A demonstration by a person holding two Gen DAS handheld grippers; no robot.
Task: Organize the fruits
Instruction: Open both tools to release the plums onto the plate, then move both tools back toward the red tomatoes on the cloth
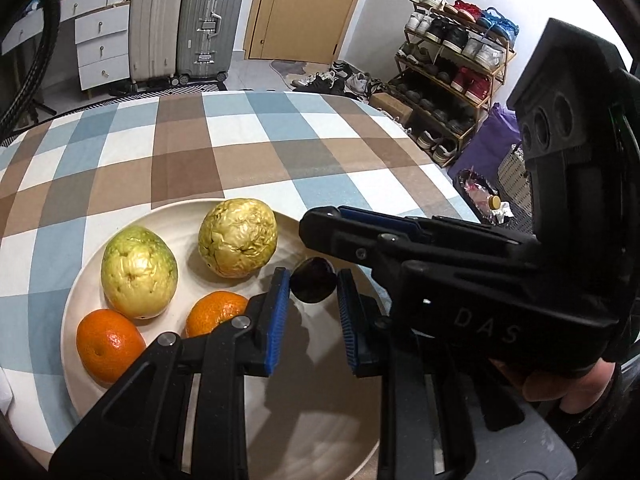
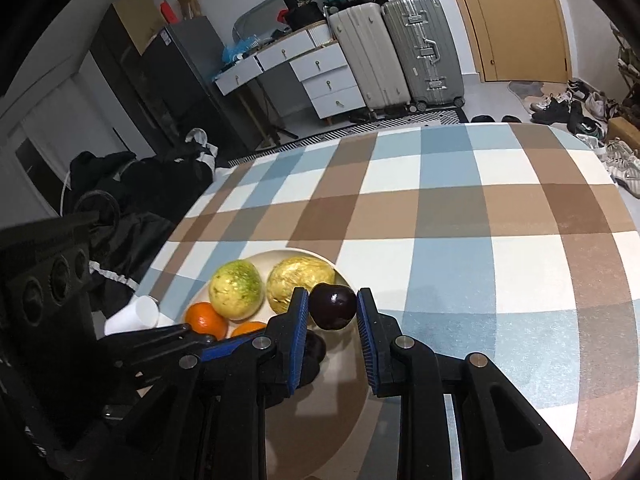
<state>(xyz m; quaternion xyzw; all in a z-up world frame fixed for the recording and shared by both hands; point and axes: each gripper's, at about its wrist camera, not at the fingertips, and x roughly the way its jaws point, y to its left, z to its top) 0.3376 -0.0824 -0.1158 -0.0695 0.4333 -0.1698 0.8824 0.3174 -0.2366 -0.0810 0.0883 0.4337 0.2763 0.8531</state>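
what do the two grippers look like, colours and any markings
Both are matte black plastic linkages with silver pivot pins and ribbed blue pads on the fingers. The right gripper has a boxy body with three round recesses and faint "DAS" lettering. The left gripper matches.

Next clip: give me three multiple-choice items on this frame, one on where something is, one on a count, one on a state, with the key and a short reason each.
1. Where is the dark plum?
A. on the cloth beside the plate
B. between the right gripper's fingers, above the plate
C. under the suitcases

2. How many oranges are on the plate?
A. one
B. two
C. four

3. What state is the left gripper in?
A. open, holding nothing
B. shut on an orange
C. shut on the plum

Key:
1 B: the right wrist view shows the plum between the blue pads of the right gripper, over the plate's right edge.
2 B: one orange sits at the left and a second orange beside it.
3 A: the left wrist view shows its fingers apart with nothing between them.
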